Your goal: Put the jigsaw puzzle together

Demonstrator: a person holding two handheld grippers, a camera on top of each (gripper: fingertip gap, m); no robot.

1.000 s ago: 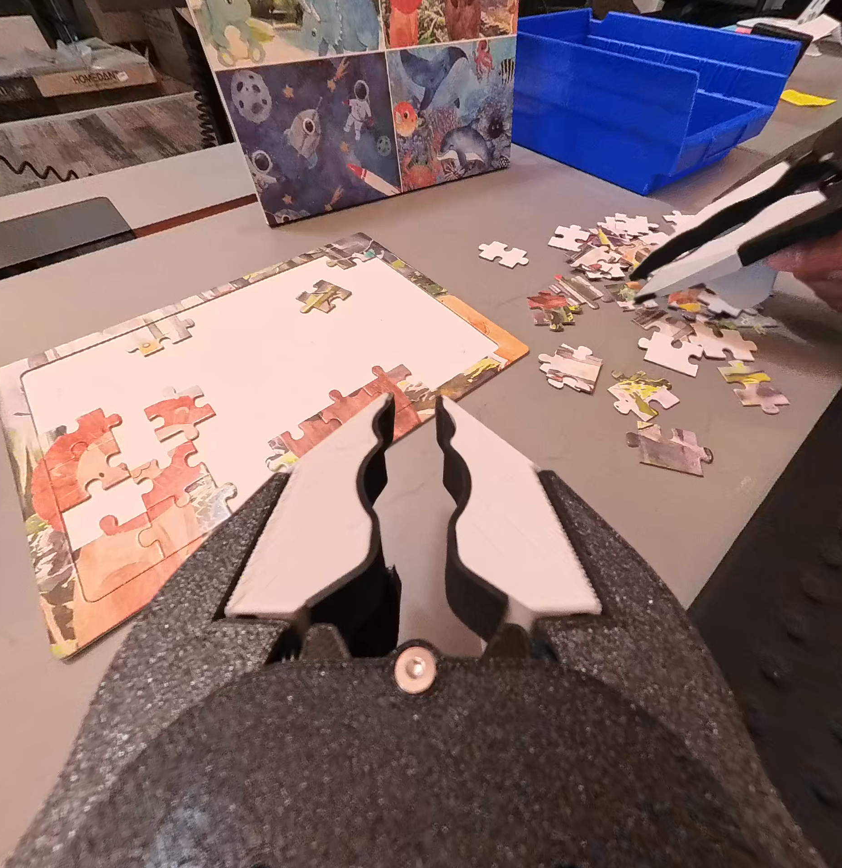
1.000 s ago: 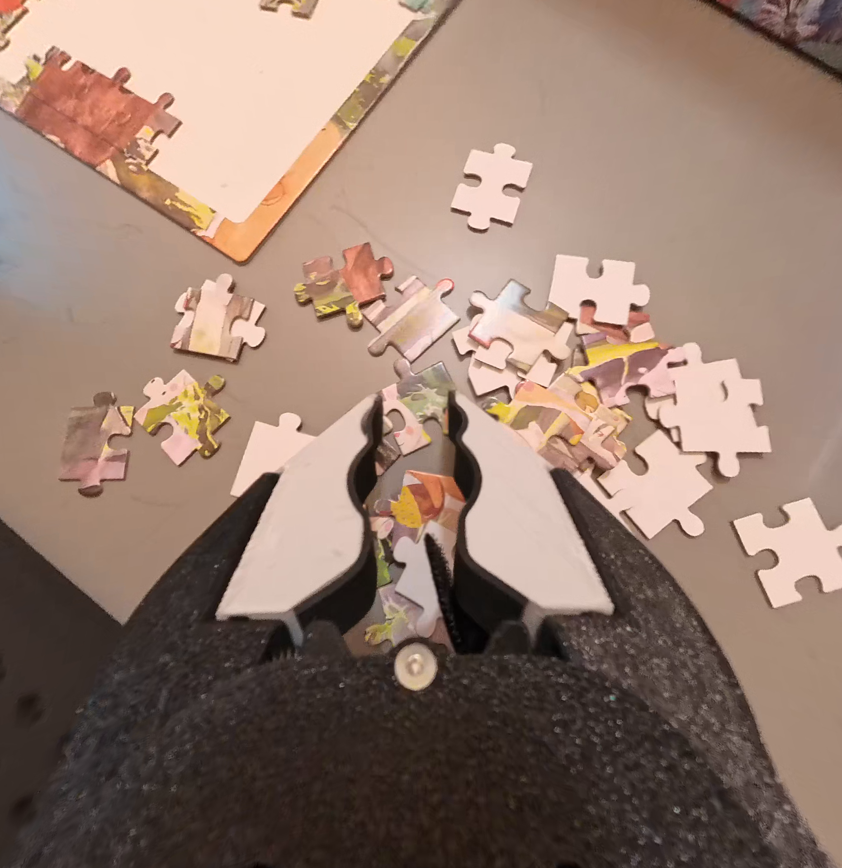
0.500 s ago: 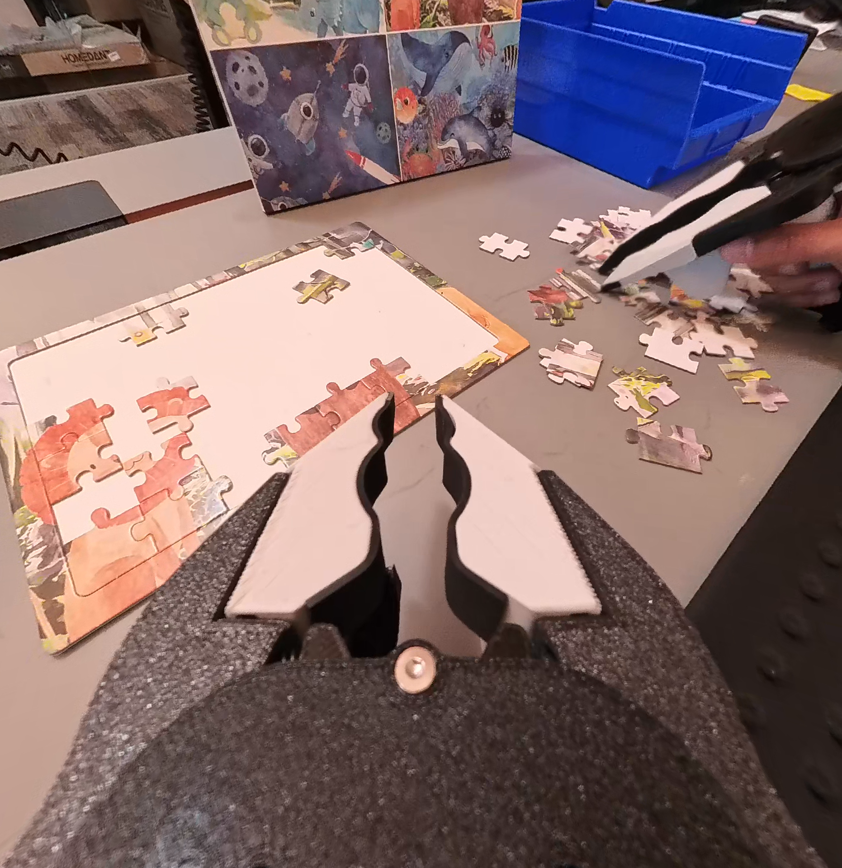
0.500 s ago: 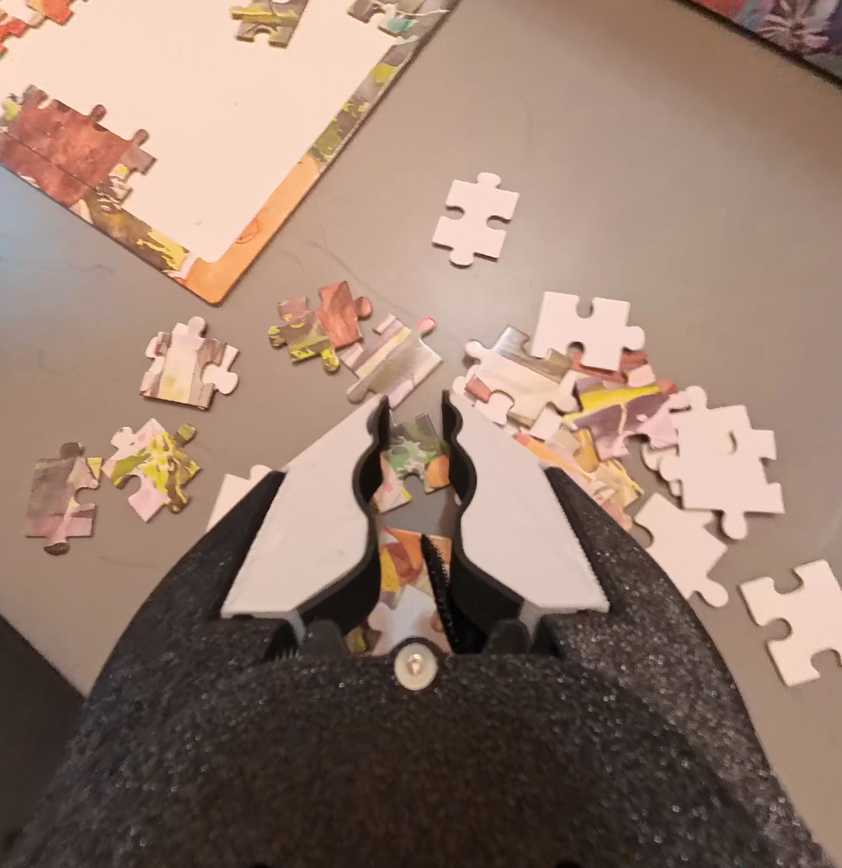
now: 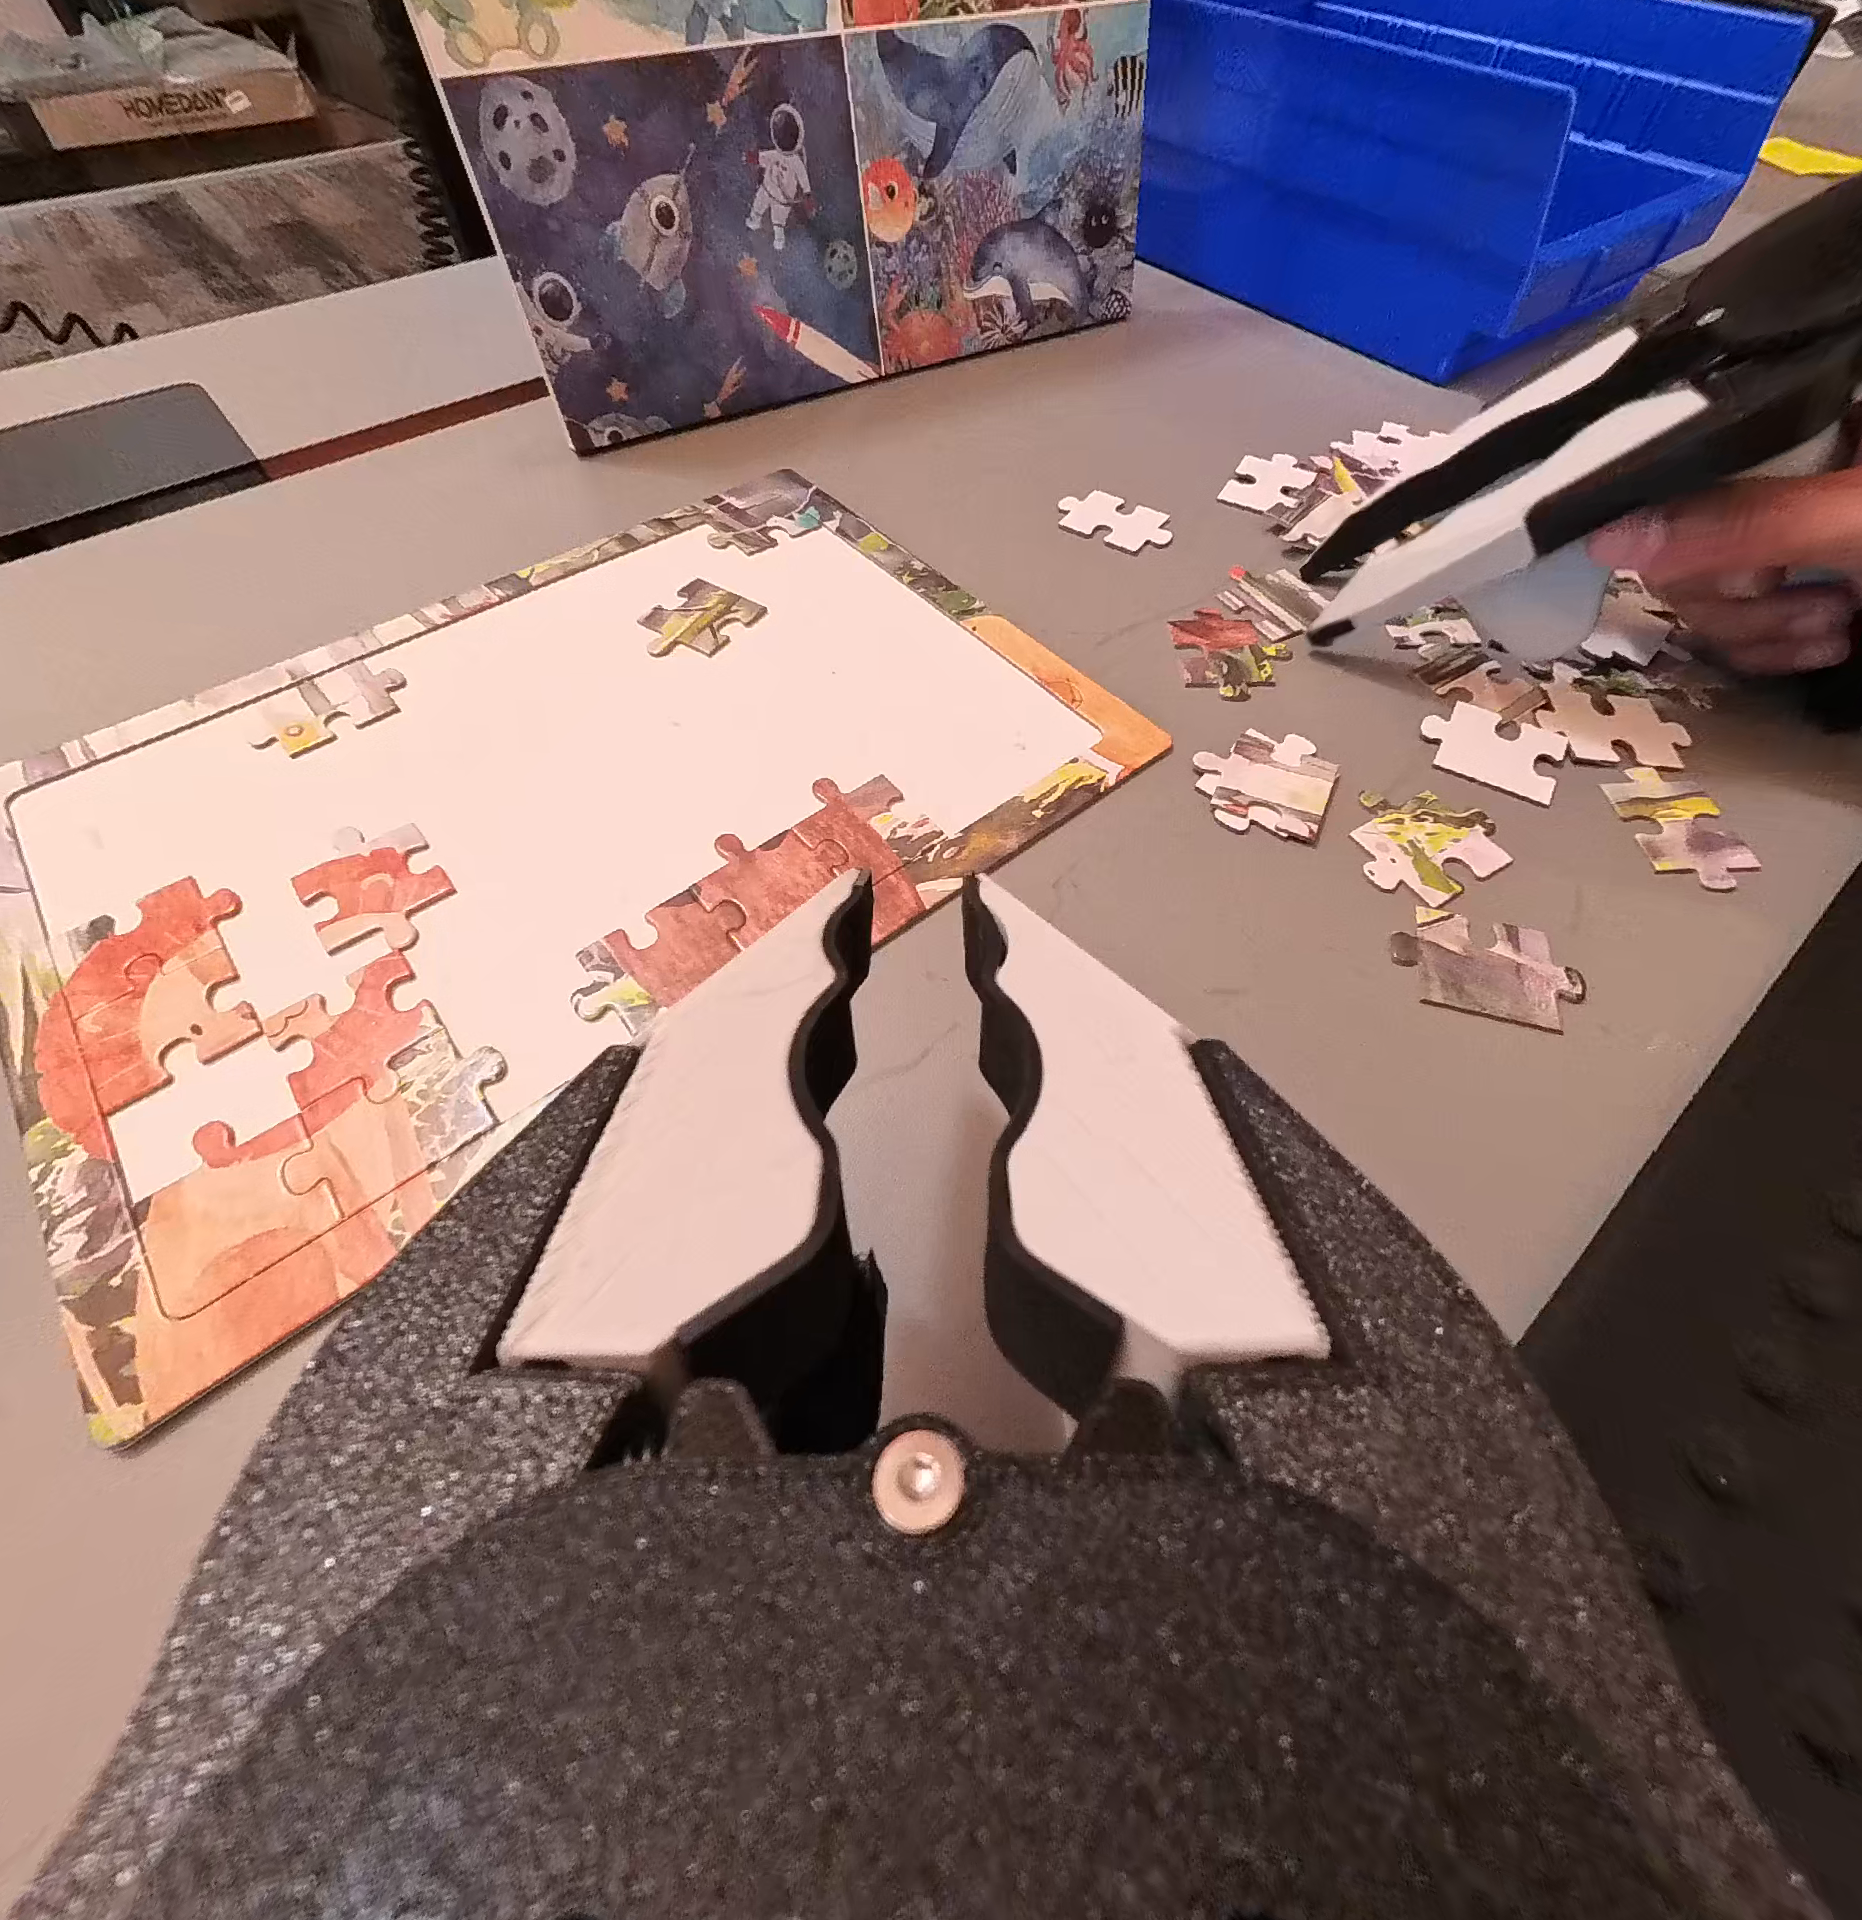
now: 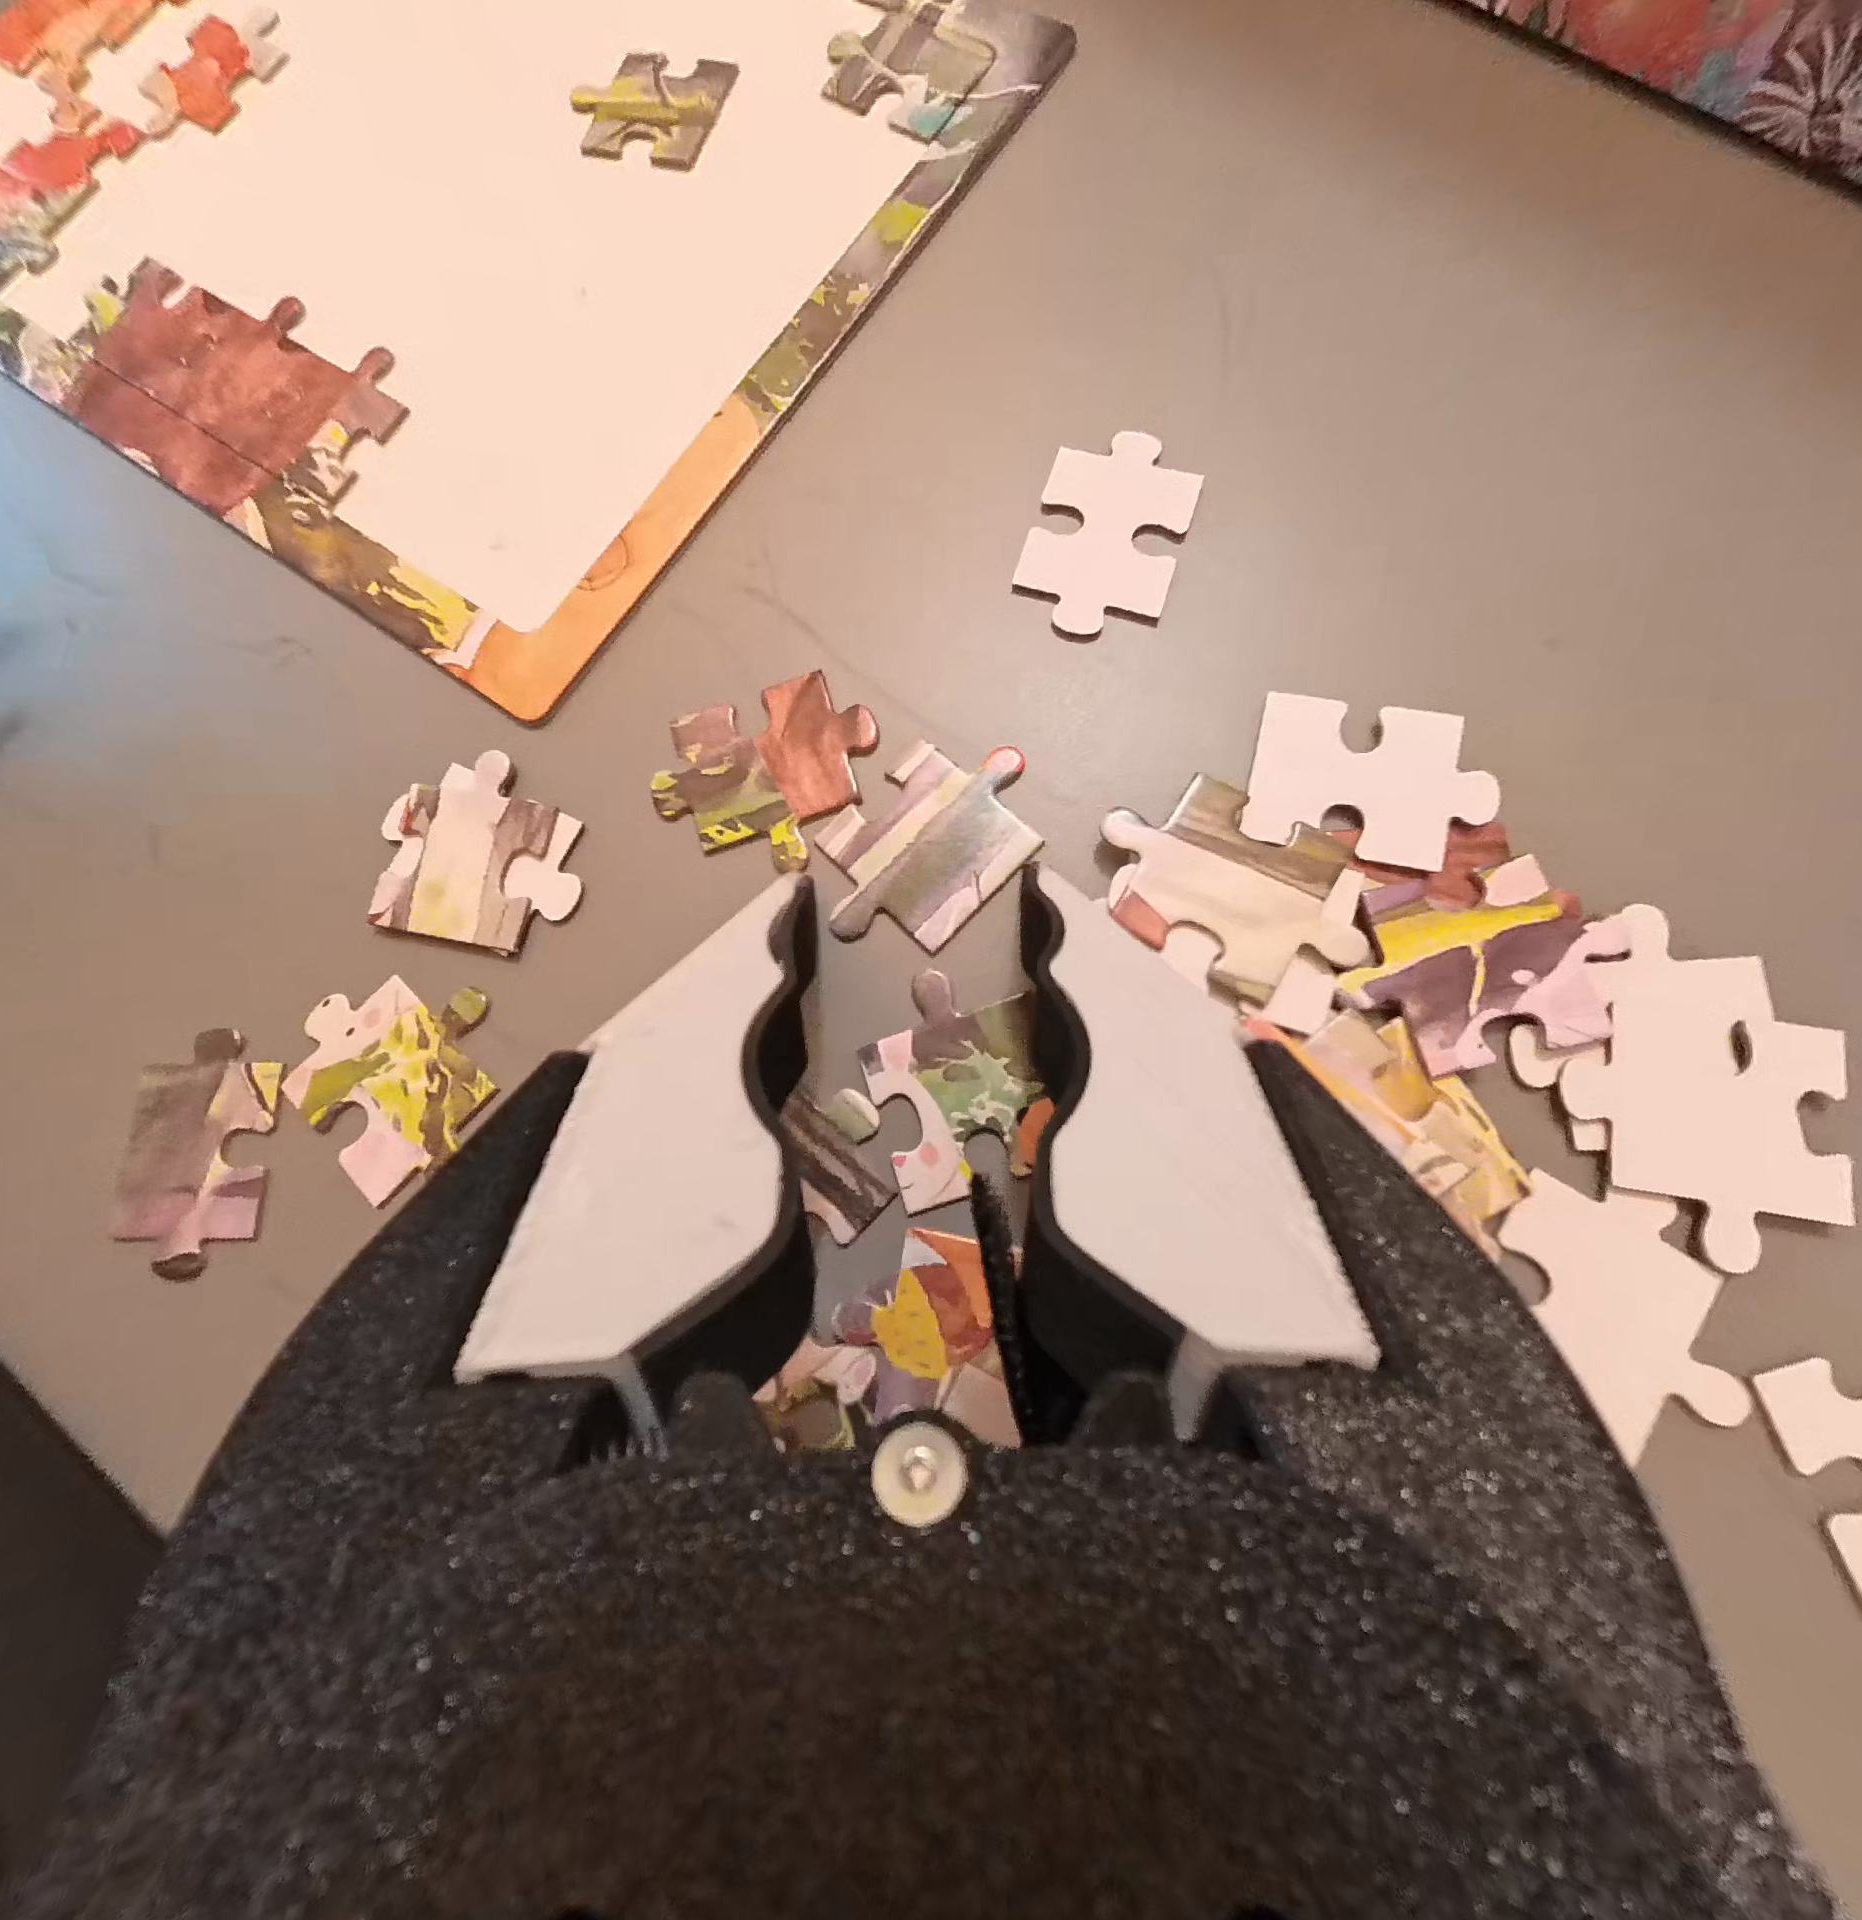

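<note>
R claw (image 6: 914, 902) is seen open, nothing gripped, hung low over the loose pcs on the grey surface (image 6: 1374, 312). Directly ahead of the tips a striped grey/lilac piece (image 6: 932, 847) is found, its near end sitting in the gap between the tips; long axis runs diagonal, near-left to far-right, so it lies skewed across the closing line, not square to it. Wrist roll prob. needed before pinch, or the flat piece is likely to skate. Further back between the fingers a green/white piece (image 6: 958, 1081) is seen, below the claw, contact not determinable. Brown/green piece (image 6: 766, 774) just beyond-left of the striped one, touching or nearly. Main pile (image 6: 1426, 966) lies to the right, several pcs face-down white. Puzzle tray (image 6: 802, 343) lies far-left of the R claw, mostly bare white inside; a brown run at the near edge, orange cluster at the far-left end. L claw (image 5: 914, 894) is seen open too, empty, hovering at the tray's near edge by the brown run (image 5: 761, 894), well apart from the loose pcs. R is judged the nearer arm for pickup by a wide margin; carry would go left toward the tray.
</note>
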